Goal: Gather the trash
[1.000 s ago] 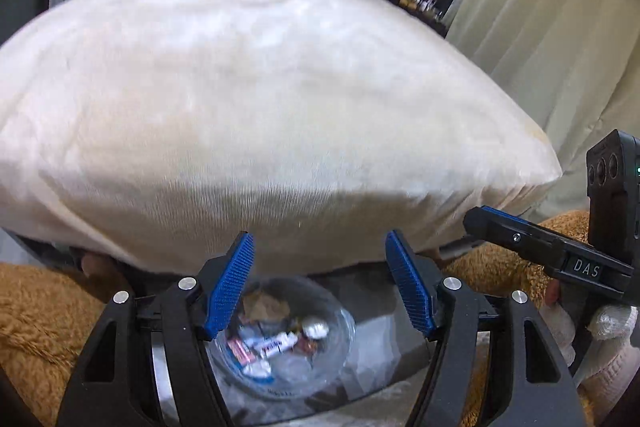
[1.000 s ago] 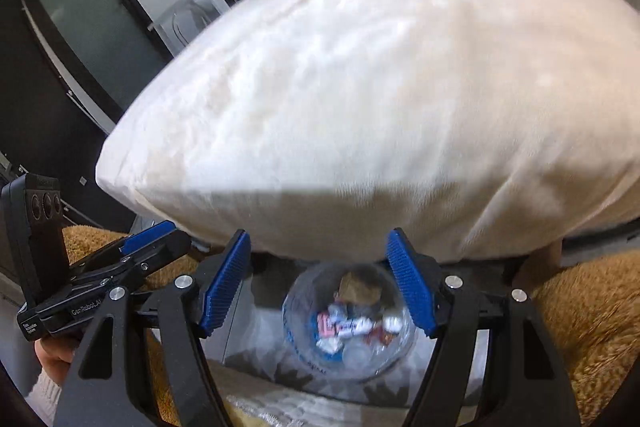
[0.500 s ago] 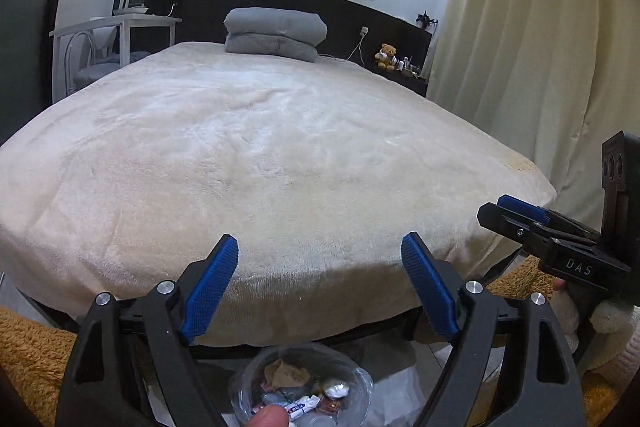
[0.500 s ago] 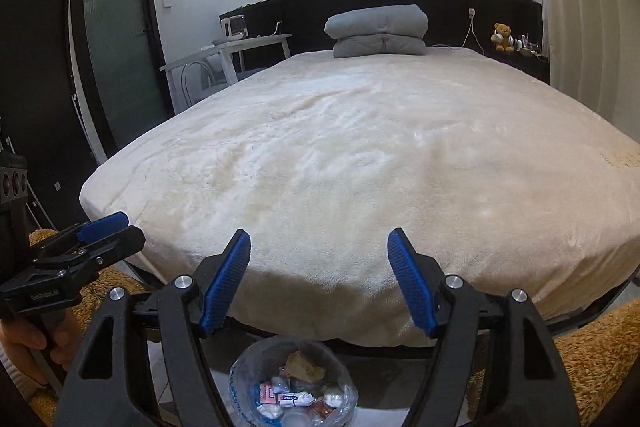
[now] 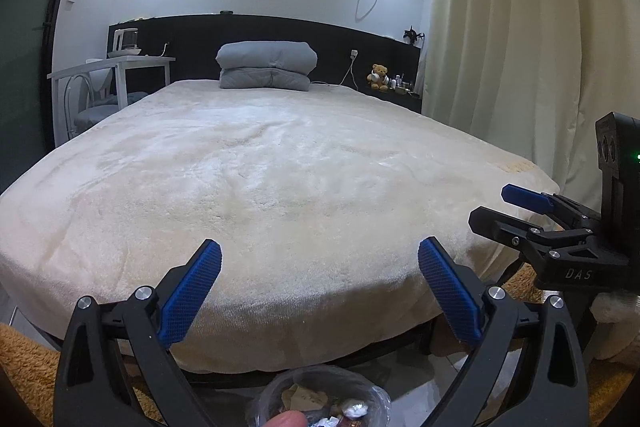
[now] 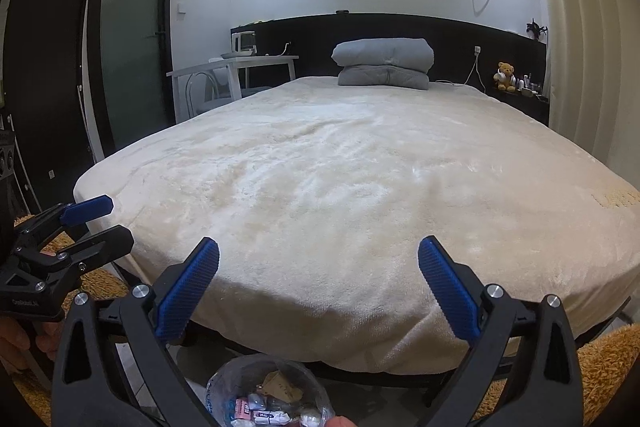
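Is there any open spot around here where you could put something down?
The cream bed cover is bare from its near edge back to the folded grey bedding at the headboard. Crowded: the floor just below, where the clear trash bag sits, and the white side table.

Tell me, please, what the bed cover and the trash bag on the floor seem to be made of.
Bed cover: probably plush fleece, cream and matte; its fuzzy nap shows brushed streaks. Trash bag: thin clear plastic, glossy; wrappers show through its crinkled wall.
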{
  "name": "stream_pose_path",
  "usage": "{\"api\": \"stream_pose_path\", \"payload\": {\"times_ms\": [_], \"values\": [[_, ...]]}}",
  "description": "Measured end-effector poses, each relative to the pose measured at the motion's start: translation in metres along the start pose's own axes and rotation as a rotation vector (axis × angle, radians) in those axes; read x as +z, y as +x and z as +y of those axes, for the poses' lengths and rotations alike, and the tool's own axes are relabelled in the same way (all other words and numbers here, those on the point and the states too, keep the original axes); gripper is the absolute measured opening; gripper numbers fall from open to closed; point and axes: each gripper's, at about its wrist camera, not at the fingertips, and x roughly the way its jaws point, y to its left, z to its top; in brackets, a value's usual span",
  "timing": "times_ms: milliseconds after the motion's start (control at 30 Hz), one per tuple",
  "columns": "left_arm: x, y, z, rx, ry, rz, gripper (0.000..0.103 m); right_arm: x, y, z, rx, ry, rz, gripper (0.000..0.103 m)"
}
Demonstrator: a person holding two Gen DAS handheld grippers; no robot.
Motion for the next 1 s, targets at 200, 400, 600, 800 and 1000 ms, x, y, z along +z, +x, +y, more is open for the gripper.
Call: {"api": "stream_pose_path", "payload": {"times_ms": [200, 400, 600, 800, 1000], "values": [[-0.0008, 0.0013, 0.0037, 0.016, -0.019, 0.003, 0.097, -0.0009, -0.0009, 0.0016, -0.012, -0.006, -0.01, 0.098], [0.0002, 0.0008, 0.0014, 0.02, -0.01, -0.007, 0.097, -0.0007, 0.0011, 0.0008, -0.025, 0.0, -0.003, 0.098], [0.0001, -0.0023, -0.0011, 0.023, 0.002, -0.015, 0.097, -0.0001, 0.0002, 0.0009, -0.015, -0.001, -0.003, 0.098], [-0.0001, -0.0038, -0.0024, 0.022, 0.007, -0.015, 0.097, -0.0006, -0.0009, 0.0022, -0.017, -0.01, -0.004, 0.098], [0.0006, -0.0036, -0.0029, 0.023, 0.012, -0.014, 0.097, -0.0008, -0.0007, 0.0021, -0.017, -0.014, -0.001, 0.098]]}}
